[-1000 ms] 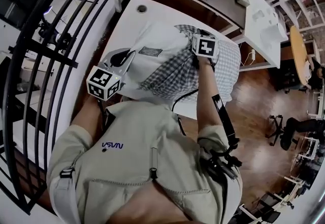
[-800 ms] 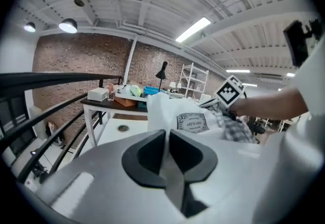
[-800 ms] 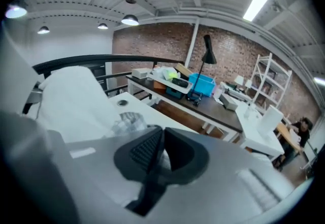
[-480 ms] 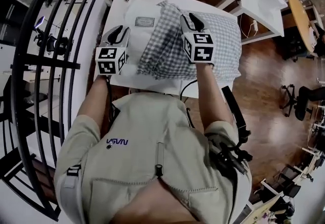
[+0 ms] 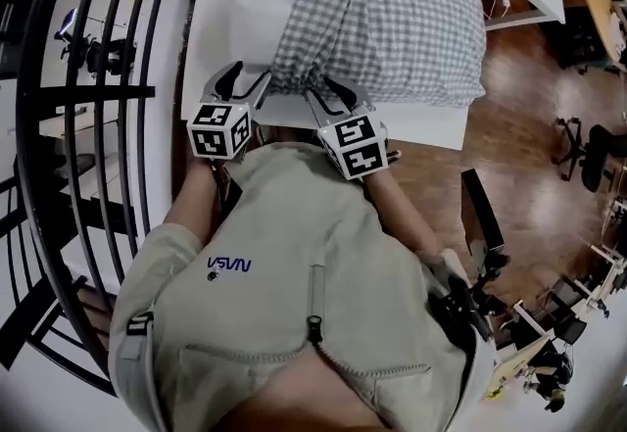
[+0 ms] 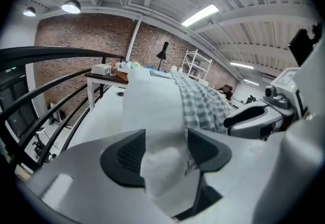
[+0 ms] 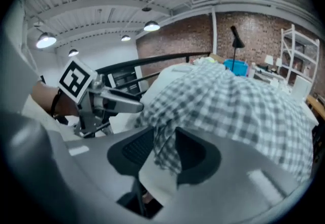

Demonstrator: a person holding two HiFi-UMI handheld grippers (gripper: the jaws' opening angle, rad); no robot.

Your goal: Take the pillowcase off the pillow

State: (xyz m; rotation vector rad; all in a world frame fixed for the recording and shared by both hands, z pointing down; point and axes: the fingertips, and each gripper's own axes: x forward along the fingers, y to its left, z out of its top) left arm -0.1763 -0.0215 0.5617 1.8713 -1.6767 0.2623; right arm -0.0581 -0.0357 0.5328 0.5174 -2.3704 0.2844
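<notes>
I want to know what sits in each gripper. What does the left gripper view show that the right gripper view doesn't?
Only the left gripper view: the bare white pillow between the left gripper's opening jaws.
Only the right gripper view: the checked pillowcase's edge between the right gripper's opening jaws, and the left gripper's marker cube.
Both: the pillowcase on the pillow, a black railing and a brick wall.
</notes>
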